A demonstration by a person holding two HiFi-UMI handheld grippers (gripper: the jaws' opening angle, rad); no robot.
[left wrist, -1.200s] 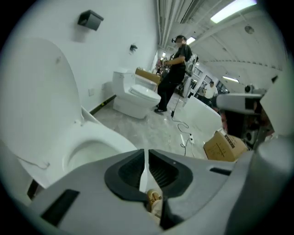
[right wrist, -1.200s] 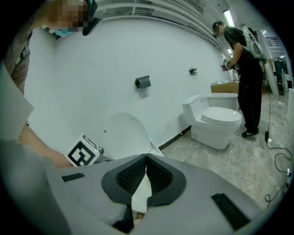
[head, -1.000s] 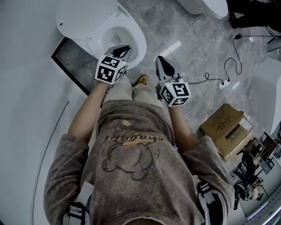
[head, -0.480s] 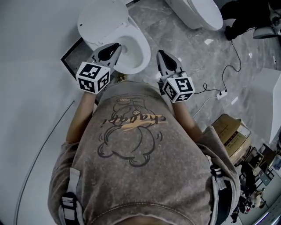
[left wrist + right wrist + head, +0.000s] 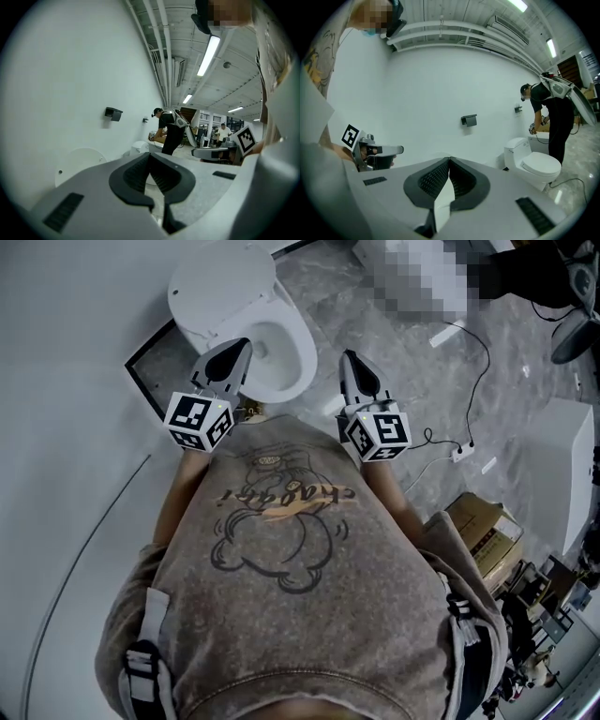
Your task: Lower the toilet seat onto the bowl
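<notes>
The left gripper (image 5: pixel 242 346) has just shut its jaws on nothing. Just beyond its tips, the white toilet seat (image 5: pixel 300 352) lies flat on the bowl (image 5: pixel 272 367), with the lid (image 5: pixel 220 282) raised behind. The right gripper (image 5: pixel 348 356) is right of the bowl, its jaws together and empty. A cardboard box (image 5: pixel 486 532) sits well behind it.

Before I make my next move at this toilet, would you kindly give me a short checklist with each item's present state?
1. Left gripper empty: ok; its jaws have just been closing, with nothing between them.
2. Right gripper empty: ok; shut on nothing.
3. Both grippers off the bowl: ok; held above it.
4. Lid raised: ok.
5. Seat down on the bowl: cannot tell from above.
6. Floor cable clear of the toilet: ok.
</notes>
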